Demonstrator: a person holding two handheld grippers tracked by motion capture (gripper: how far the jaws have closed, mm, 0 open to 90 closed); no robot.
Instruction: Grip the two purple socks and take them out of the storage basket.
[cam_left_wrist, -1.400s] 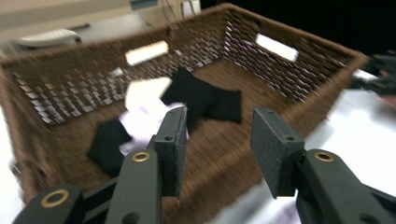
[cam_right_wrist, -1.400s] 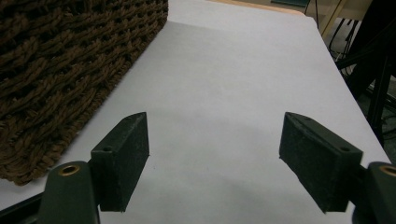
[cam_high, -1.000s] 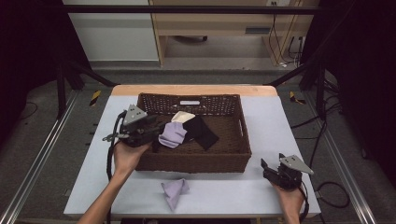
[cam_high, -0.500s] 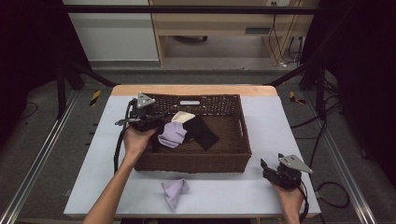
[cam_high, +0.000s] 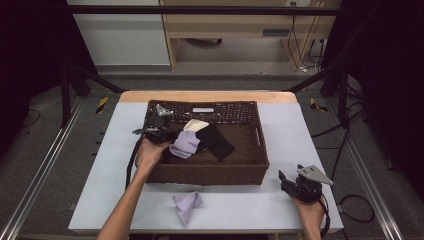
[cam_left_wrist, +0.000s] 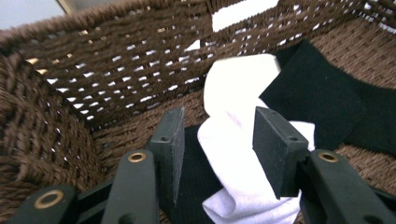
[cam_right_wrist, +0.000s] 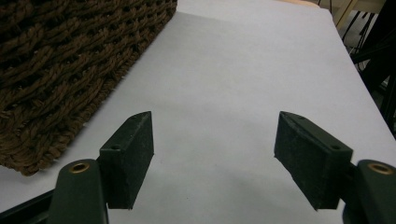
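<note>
A brown wicker basket (cam_high: 210, 172) sits mid-table and holds a lavender cloth (cam_high: 184, 145), a cream cloth (cam_high: 196, 124) and a black cloth (cam_high: 216, 141). My left gripper (cam_high: 165, 133) is down inside the basket's left end. In the left gripper view it (cam_left_wrist: 219, 140) is open, its jaws either side of a pale cloth (cam_left_wrist: 233, 163) that lies over the black cloth (cam_left_wrist: 327, 102). Another lavender cloth (cam_high: 186, 206) lies on the table in front of the basket. My right gripper (cam_high: 288, 181) rests open at the front right, with bare table (cam_right_wrist: 224, 70) between its jaws (cam_right_wrist: 215, 149).
The basket's woven wall (cam_left_wrist: 116, 70) rises close behind the left jaws. The basket's front right corner (cam_right_wrist: 56, 60) stands just left of the right gripper. The white table (cam_high: 300, 140) has free room right of the basket. Cables (cam_high: 350, 205) hang past the right edge.
My left gripper has moved away from the person and to the right, from the basket's left rim into its left end over the cloths. The right gripper has stayed put.
</note>
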